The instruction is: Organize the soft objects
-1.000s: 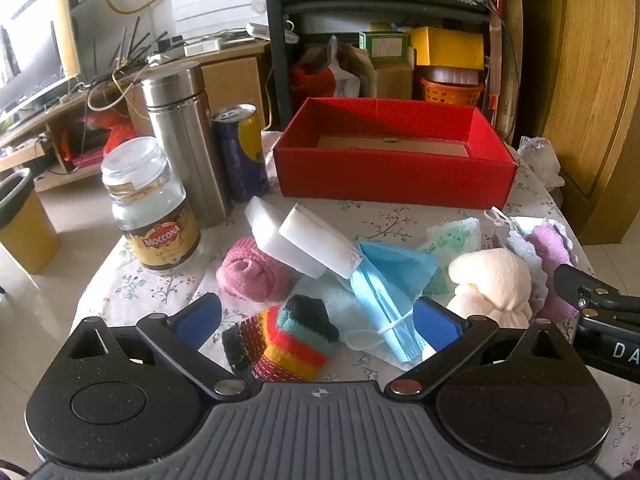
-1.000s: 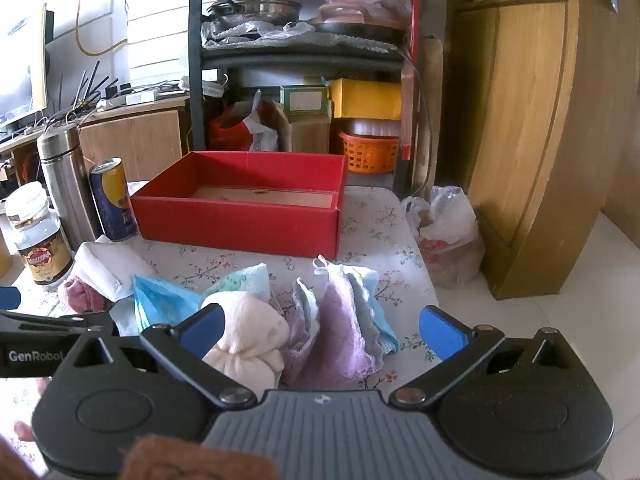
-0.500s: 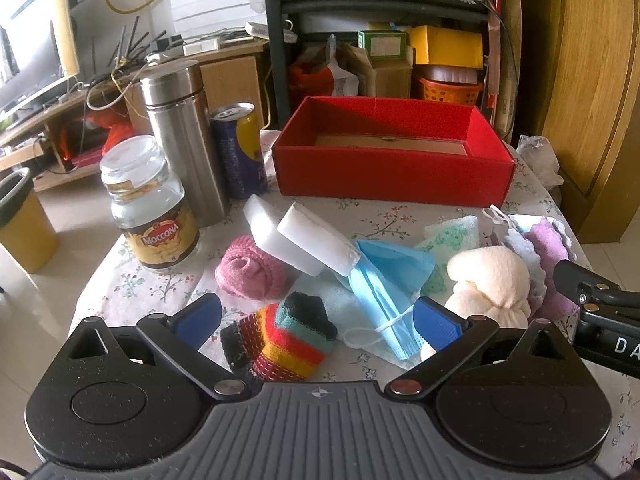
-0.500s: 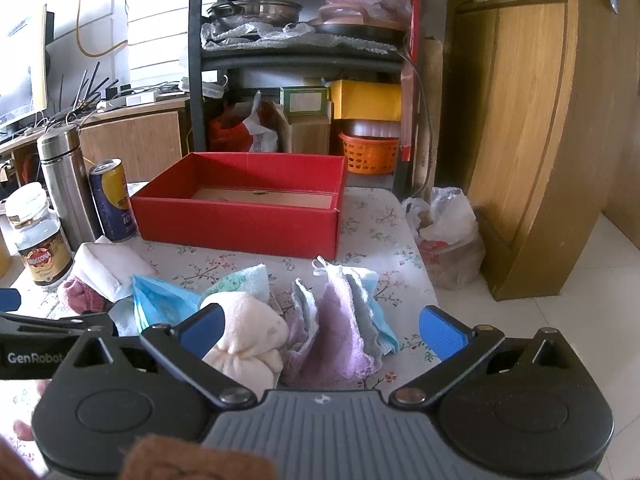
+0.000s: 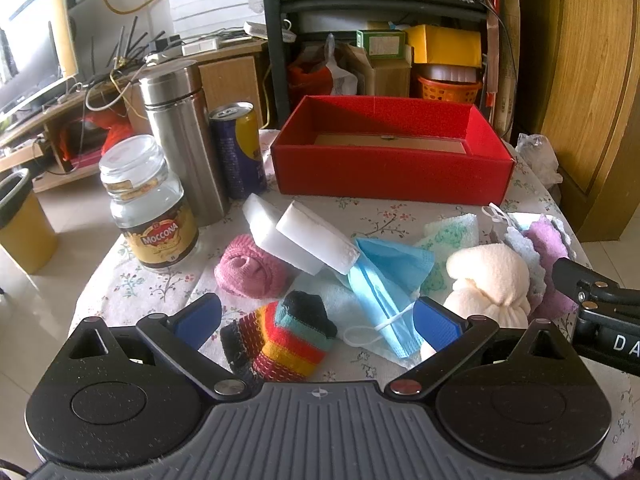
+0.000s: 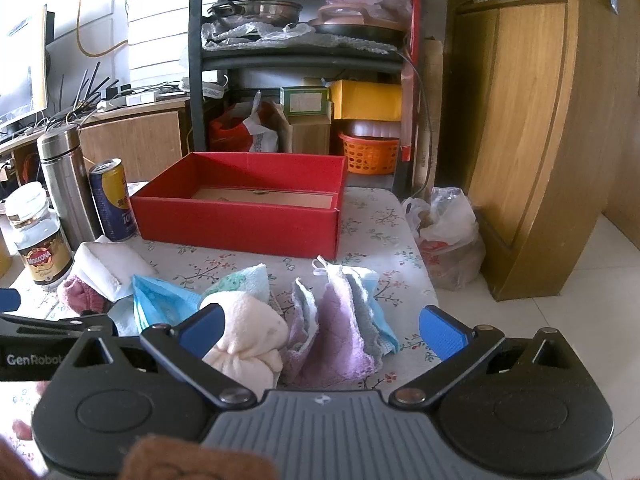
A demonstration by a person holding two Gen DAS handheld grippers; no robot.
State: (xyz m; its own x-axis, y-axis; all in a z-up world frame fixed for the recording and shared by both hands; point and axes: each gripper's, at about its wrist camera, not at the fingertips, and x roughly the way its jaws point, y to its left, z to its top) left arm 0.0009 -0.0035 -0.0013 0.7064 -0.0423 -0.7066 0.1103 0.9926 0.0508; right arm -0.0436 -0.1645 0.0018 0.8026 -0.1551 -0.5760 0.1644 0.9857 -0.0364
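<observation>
Left gripper (image 5: 318, 320) jaws wide, over striped sock (image 5: 280, 338). Right gripper (image 6: 322, 328) jaws wide, over purple cloth (image 6: 340, 332). Red box (image 5: 394, 176) behind, on bench (image 5: 160, 280).

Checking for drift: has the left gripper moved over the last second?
No. The left gripper sits over the striped sock as before, red box unshifted.

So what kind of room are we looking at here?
Most likely a lived-in home: a floral-cloth table with a Moccona coffee jar, cluttered shelves holding a cooking pot, and a monitor on a wooden desk.
</observation>
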